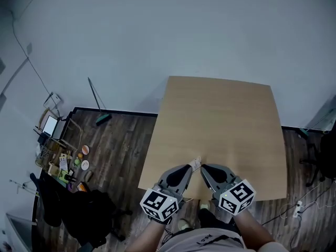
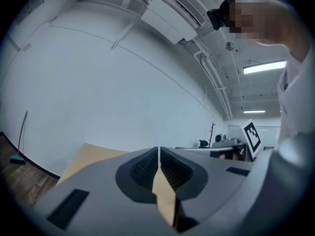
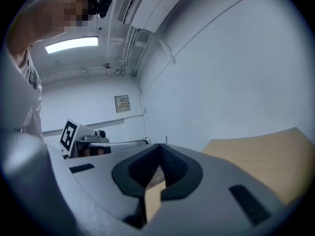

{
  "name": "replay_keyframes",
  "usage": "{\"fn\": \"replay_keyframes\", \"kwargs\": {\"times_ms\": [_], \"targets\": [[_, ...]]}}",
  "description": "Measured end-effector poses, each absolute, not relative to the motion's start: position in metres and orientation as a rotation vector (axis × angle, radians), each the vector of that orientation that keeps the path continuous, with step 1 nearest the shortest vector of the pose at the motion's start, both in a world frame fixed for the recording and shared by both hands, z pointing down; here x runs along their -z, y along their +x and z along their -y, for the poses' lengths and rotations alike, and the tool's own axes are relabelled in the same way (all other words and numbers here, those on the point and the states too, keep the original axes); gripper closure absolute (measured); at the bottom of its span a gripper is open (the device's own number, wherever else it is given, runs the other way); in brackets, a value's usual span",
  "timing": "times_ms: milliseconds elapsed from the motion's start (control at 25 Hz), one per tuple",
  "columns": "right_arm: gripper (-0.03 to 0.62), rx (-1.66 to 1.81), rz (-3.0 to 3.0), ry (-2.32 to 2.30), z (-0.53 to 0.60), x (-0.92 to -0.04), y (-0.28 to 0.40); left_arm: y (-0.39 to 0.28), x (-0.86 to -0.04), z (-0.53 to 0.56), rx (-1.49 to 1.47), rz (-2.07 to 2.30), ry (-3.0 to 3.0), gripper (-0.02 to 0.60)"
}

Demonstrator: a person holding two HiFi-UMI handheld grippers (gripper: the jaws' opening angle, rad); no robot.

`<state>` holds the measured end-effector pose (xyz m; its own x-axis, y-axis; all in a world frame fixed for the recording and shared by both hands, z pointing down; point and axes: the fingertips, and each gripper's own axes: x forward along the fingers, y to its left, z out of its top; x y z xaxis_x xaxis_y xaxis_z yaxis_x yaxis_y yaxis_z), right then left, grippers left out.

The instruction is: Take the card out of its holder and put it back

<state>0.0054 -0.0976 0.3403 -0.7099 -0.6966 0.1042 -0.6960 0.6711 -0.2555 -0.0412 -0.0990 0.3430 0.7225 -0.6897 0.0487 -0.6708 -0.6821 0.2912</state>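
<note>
**Card work held in the air, stage not settled**

The counter [image 1: 220, 119] is seen bare: no card and no holder are left lying on it. Both tools are held level above its near edge, with their tips brought close together. The left tool [image 1: 191, 167] is pressed together with only a hairline between its pads, and a small pale piece [image 1: 196, 164] is judged to be pinched at its tip. The right tool [image 1: 203, 168] is likewise closed at the tips, just beside that piece. Nothing is made out between its pads in its own view, so whether it grips as well cannot be told. The piece is too small for card and holder to be told apart. The task is judged to be under way in the air, at either the pulling-out or the putting-back; which of the two is not shown.

Open room is offered by the whole counter ahead and to both sides. Its near edge lies right under the tools, so a dropped piece could be lost to the floor [image 1: 121, 140]. Clutter [image 1: 63, 161] is found well apart, at the far left.
</note>
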Motion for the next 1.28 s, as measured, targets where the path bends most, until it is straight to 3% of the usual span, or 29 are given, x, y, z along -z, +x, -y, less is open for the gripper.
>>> {"fn": "replay_keyframes", "kwargs": {"times_ms": [1280], "targets": [[0.582,0.36,-2.899,-1.139,0.068,-0.309,-0.024,-0.061,-0.309,0.074,0.137,1.167,2.67,0.555]]}}
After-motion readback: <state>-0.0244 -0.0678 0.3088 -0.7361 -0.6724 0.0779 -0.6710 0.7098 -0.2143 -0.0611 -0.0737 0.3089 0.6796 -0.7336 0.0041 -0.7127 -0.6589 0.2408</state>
